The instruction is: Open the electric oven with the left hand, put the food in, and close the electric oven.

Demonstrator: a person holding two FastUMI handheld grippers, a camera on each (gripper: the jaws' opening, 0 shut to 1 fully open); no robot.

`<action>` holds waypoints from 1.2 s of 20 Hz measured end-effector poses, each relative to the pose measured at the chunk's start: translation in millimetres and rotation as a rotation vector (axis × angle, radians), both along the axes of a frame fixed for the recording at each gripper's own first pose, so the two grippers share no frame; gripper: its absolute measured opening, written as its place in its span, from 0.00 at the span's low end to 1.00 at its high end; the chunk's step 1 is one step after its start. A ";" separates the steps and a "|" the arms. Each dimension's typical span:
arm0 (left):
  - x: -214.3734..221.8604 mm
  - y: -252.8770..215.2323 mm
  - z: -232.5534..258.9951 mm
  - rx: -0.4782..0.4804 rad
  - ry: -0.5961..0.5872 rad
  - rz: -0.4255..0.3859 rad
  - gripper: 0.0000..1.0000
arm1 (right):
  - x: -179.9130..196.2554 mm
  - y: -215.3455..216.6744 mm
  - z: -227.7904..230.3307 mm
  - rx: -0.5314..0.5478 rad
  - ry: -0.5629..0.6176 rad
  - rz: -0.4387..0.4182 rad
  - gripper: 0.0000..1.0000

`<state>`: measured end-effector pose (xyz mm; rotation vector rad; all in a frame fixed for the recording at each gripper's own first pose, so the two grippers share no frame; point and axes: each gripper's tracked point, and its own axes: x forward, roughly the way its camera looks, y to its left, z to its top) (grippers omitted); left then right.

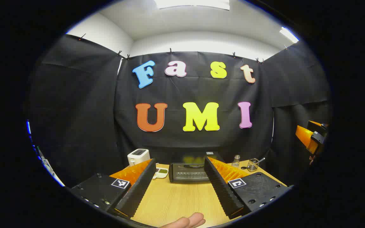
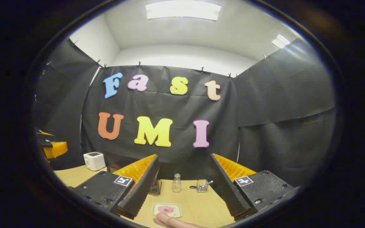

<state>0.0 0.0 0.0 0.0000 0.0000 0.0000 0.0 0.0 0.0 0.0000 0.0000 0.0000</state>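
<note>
The black electric oven (image 1: pixel 188 172) stands shut at the back of the wooden table (image 1: pixel 176 199), straight ahead between the fingers of my left gripper (image 1: pixel 180 160), which is open and holds nothing. In the right gripper view, a small pale tray with pink food (image 2: pixel 166 209) lies on the table (image 2: pixel 201 205) just below my open, empty right gripper (image 2: pixel 184 156). A corner of the oven (image 2: pixel 155 186) peeks out behind its left finger. A fingertip (image 2: pixel 165 218) touches the tray's near edge.
A white toaster (image 1: pixel 138 156) sits left of the oven, with a small dish of green food (image 1: pixel 161 172) beside it. A little glass bottle (image 1: pixel 236 160) and a wire cup (image 1: pixel 252 164) stand to the right. The other gripper (image 1: pixel 312 137) hovers far right.
</note>
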 end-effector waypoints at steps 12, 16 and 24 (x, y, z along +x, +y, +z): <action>3.0 4.2 -8.4 0.012 -0.002 -0.022 0.97 | -1.0 -22.9 -1.9 0.029 0.009 -0.007 1.00; 6.8 0.3 -13.1 0.025 -0.003 -0.033 0.96 | 4.3 -32.3 -3.5 0.040 0.005 -0.005 1.00; 64.6 5.2 -41.2 0.024 0.012 -0.006 0.96 | 22.8 -58.0 -24.4 0.101 0.002 -0.012 1.00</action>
